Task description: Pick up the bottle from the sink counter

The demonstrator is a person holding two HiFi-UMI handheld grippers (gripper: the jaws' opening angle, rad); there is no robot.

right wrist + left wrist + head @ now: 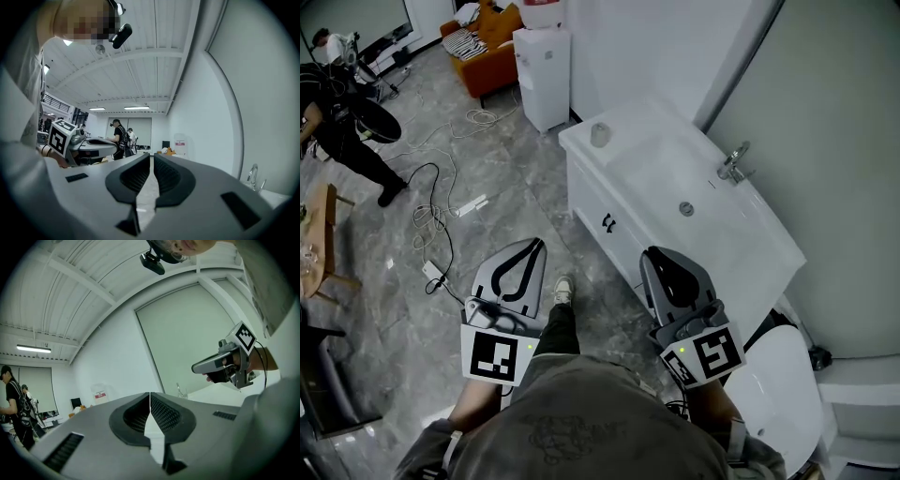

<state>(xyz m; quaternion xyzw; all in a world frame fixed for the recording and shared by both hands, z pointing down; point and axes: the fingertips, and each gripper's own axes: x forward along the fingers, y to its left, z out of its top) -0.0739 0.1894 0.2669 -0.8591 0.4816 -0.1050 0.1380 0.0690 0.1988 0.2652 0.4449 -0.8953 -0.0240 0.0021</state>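
The left gripper and right gripper are squeezed shut, empty. The bottle stands upper middle on the sink counter.

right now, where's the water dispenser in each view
head view: top, left of centre, beside the orange sofa: water dispenser.
left gripper view: small, left of centre.
right gripper view: right of centre, against the white wall.
shared landmark: person in black, left of it in all three.

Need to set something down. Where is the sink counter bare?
Bare: the near end of the counter, between the drain and the toilet. Taken: the far corner with the bottle, and the wall side by the faucet.
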